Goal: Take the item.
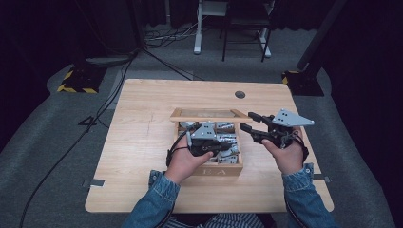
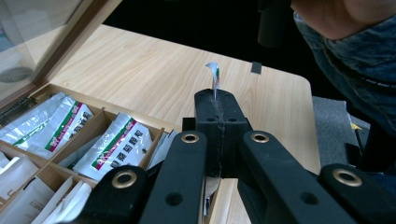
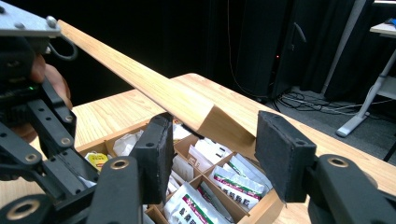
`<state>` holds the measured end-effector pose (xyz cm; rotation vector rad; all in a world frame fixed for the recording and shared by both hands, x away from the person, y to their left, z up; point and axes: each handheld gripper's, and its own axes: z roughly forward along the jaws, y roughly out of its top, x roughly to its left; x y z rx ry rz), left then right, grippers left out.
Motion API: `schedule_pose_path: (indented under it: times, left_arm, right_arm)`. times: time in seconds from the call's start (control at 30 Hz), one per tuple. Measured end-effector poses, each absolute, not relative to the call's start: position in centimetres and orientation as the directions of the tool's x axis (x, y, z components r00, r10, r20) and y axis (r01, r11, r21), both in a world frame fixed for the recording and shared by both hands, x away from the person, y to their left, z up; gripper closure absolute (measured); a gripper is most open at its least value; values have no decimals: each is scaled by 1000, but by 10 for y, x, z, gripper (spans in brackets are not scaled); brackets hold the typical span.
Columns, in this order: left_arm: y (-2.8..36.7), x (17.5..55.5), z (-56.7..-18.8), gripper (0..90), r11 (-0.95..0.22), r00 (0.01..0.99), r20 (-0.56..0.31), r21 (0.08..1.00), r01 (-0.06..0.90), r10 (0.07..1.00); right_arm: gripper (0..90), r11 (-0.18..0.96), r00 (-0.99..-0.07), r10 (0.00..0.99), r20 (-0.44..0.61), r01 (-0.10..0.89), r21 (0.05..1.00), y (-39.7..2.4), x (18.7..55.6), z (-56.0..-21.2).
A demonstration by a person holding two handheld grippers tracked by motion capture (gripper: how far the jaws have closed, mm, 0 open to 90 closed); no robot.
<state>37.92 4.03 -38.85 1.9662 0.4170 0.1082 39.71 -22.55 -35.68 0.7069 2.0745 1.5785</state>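
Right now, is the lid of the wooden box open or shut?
Open. The lid stands raised at the far edge of the wooden box, and the sachets in its compartments are in plain sight.

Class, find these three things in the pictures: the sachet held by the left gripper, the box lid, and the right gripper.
sachet (image 2: 214,74), left gripper view, its protruding tip.
box lid (image 1: 209,115), high view, its frame.
right gripper (image 3: 211,156), right gripper view, between its jaws.

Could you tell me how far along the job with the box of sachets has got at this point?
Done: the wooden box stands open, its glass lid raised. In hand: the left gripper is shut on a thin sachet, held above the compartments. The right gripper hovers by the lid's corner, jaws apart, holding nothing. Left: setting the sachet down somewhere; many sachets remain in the box.
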Motion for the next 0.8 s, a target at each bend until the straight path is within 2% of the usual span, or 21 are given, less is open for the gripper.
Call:
schedule_pose_path:
  times: [0.4, 0.8]
  left_arm:
    - [52, 370, -377, 899, -354, 936, -100, 908, 225, 338]
    - [95, 352, -364, 899, -356, 916, -66, 909, 219, 396]
  right_arm:
    - [476, 217, -775, 631, -36, 132, 967, -226, 399, -356]
    - [476, 217, -775, 630, -37, 130, 968, -226, 400, -355]
